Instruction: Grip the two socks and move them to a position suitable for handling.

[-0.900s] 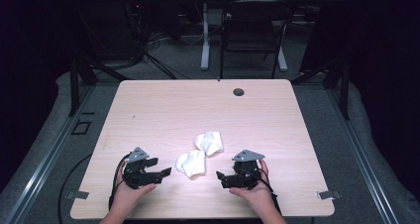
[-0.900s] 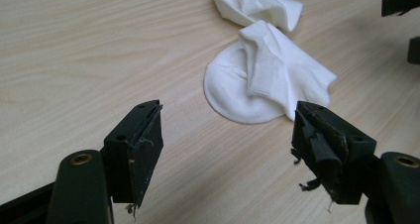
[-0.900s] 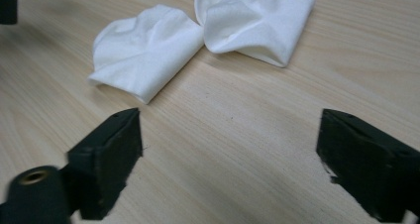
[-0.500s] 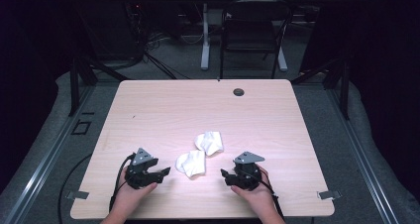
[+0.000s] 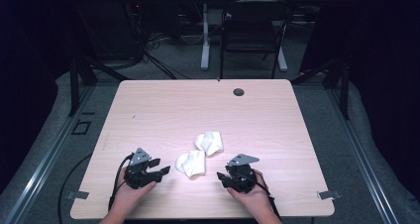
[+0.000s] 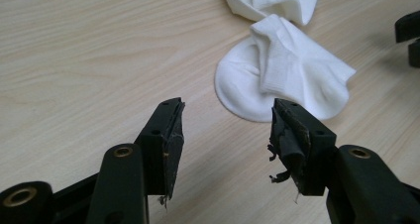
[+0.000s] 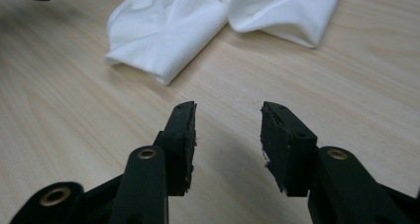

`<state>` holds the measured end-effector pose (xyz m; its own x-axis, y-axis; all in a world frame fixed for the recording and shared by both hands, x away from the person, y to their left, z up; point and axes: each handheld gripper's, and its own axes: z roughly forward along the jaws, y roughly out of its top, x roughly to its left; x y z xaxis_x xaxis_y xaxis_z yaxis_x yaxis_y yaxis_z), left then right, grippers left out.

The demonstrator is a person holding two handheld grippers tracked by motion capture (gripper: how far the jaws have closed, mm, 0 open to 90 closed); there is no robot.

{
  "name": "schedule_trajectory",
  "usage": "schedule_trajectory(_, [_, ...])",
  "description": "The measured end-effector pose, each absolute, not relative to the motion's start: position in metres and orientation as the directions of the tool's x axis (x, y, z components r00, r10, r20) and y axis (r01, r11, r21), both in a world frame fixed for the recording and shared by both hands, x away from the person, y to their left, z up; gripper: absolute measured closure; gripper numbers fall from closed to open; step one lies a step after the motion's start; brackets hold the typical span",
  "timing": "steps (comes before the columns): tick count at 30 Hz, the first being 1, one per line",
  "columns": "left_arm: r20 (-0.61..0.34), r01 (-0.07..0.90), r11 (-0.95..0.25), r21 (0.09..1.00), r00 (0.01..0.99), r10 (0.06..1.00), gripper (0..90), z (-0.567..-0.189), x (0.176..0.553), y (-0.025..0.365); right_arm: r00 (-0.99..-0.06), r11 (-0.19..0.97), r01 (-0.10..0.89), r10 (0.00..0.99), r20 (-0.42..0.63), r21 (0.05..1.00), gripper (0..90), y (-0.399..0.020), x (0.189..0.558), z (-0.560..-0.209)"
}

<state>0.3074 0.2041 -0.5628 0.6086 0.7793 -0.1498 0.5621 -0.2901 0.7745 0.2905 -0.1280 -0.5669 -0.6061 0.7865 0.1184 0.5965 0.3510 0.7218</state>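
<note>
Two white socks lie crumpled side by side on the pale wooden table (image 5: 163,110). The nearer sock (image 5: 191,162) (image 6: 282,75) (image 7: 163,30) lies between my two grippers, and the farther sock (image 5: 209,142) (image 6: 267,1) (image 7: 282,8) touches it just behind. My left gripper (image 5: 161,170) (image 6: 225,130) rests low over the table to the left of the nearer sock, jaws open, nothing between them. My right gripper (image 5: 221,177) (image 7: 228,135) sits to the right of that sock, also open and holding nothing. Both point toward the socks.
A small black round grommet (image 5: 238,91) sits near the table's far edge. A dark chair (image 5: 252,35) and cables stand on the floor beyond the table. Metal brackets (image 5: 78,195) (image 5: 329,195) mark the near corners. A cable (image 5: 116,187) trails from the left gripper.
</note>
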Motion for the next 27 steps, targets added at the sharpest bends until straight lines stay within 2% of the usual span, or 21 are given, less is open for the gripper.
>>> schedule_trajectory(4, [-0.141, 0.555, -0.272, 0.786, 0.589, 0.796, 49.2, -0.561, 0.308, 0.201, -0.618, 0.367, 0.597, 0.777, 0.118, 0.713, 61.5, -0.119, 0.293, -0.562])
schedule_trajectory(11, [-0.129, 0.558, -0.294, 0.776, 0.596, 0.793, 67.7, -0.555, 0.323, 0.187, -0.64, 0.383, 0.588, 0.759, 0.12, 0.712, 75.1, -0.104, 0.306, -0.549])
schedule_trajectory(17, [-0.107, 0.564, -0.33, 0.757, 0.605, 0.789, 82.7, -0.56, 0.333, 0.176, -0.646, 0.377, 0.585, 0.752, 0.131, 0.718, 79.7, -0.093, 0.316, -0.547])
schedule_trajectory(23, [-0.125, 0.573, -0.352, 0.74, 0.631, 0.766, 89.1, -0.568, 0.335, 0.168, -0.632, 0.369, 0.611, 0.76, 0.151, 0.7, 86.0, -0.076, 0.33, -0.557])
schedule_trajectory(27, [-0.119, 0.576, -0.372, 0.728, 0.64, 0.759, 89.4, -0.573, 0.335, 0.166, -0.641, 0.38, 0.606, 0.754, 0.146, 0.699, 86.1, -0.072, 0.332, -0.563])
